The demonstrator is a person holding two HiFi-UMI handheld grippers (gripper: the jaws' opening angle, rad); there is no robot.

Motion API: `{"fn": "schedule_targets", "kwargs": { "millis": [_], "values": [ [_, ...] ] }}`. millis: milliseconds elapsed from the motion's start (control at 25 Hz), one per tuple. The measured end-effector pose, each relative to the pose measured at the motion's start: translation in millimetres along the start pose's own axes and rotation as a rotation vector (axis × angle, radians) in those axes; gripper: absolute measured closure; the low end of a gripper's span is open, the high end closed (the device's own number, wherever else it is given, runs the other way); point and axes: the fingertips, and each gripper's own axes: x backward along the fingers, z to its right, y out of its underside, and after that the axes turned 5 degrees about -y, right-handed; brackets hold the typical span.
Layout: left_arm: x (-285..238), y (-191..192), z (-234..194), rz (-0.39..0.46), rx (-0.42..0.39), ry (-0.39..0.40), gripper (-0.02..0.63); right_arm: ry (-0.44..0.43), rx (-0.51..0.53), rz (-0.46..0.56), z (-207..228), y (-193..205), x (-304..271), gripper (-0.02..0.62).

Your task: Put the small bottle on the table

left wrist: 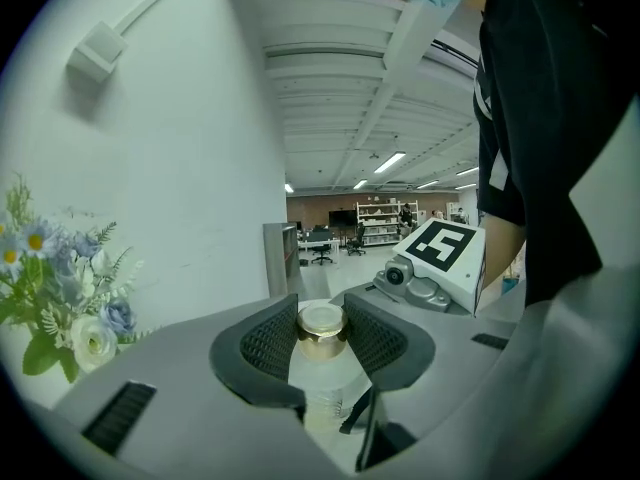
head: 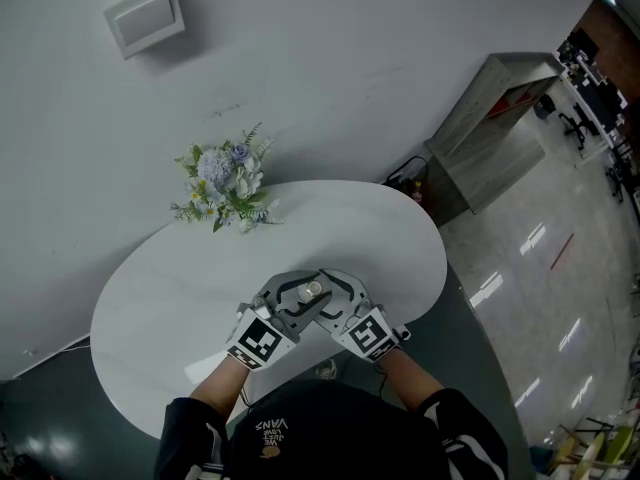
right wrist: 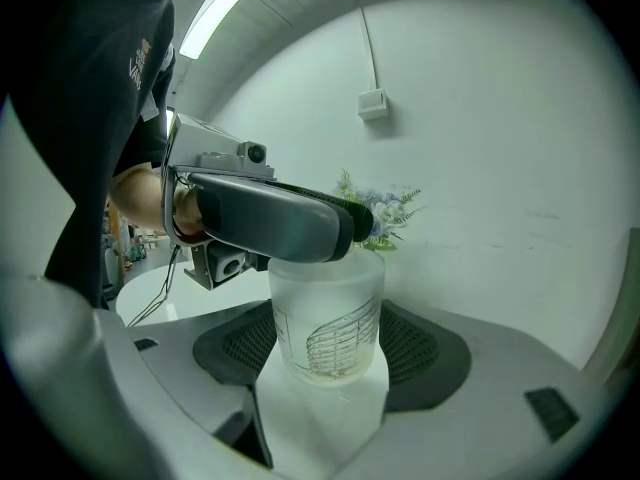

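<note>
You face a white oval table (head: 150,338) beside a plain white wall (head: 380,58), with pale flowers (head: 225,183) near its far edge. To your right there is a grey cabinet (head: 495,118), and the glossy floor (head: 540,278) reflects bright lights.

Head view: from above the person's head, steeply down onto the white table (head: 160,308); flowers (head: 225,183) at 11 o'clock, wall beyond. Left gripper view: very near, along own jaws, toward the open room at 12 o'clock; flowers at 9 o'clock. Right gripper view: equally near, toward the wall; flowers at 12 o'clock. Shared by all three: small bottle (head: 313,290), flowers.
</note>
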Motion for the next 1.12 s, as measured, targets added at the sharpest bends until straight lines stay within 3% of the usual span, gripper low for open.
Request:
{"fn": "schedule_targets", "kwargs": {
  "millis": [520,1120],
  "values": [
    [-35,94,-96,-0.047,0.073,-0.075,0.448,-0.085,0.000,-0.123,61,63,-103,0.313],
    [-41,136,-134,-0.068,0.099,-0.129,0.448,-0.135,0.003,-0.223,76,89,-149,0.313]
  ]
}}
